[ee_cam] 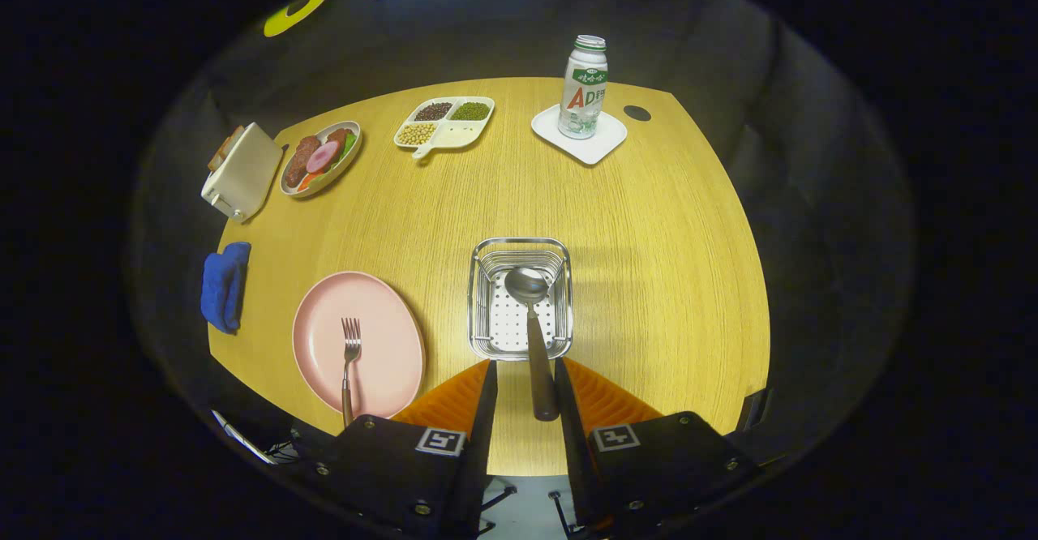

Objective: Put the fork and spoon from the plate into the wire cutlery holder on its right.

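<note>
The spoon (531,325) is lying with its bowl inside the wire cutlery holder (521,298) and its dark handle running back between the fingers of the gripper (525,378). The fingers are standing apart, with a gap showing on either side of the handle; whether either one is touching it, I cannot tell. One fork (349,362) is resting on the pink plate (381,321), just left of the holder. Beyond, one bottle (584,87) is standing on a white coaster (604,144), its label too small to read.
</note>
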A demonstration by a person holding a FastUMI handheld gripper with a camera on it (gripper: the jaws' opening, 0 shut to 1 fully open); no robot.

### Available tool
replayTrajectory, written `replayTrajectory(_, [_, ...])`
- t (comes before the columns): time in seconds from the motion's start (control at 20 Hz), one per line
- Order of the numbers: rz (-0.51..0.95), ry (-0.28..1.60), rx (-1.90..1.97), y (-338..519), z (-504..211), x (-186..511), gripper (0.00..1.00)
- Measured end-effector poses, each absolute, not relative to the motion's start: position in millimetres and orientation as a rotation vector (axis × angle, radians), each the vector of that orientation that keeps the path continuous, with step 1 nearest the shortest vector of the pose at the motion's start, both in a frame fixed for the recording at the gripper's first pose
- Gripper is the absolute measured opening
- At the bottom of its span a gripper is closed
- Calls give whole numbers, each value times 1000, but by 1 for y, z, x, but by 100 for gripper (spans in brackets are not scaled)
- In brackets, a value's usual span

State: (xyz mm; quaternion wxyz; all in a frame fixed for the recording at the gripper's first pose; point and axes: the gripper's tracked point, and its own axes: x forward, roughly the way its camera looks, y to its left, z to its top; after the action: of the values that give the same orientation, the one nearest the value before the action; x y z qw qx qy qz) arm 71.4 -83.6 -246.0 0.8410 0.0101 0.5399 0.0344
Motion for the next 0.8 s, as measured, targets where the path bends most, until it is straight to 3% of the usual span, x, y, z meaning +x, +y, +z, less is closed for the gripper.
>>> replayTrajectory(0.8, [131, 1062, 92, -39, -228, 35, 43])
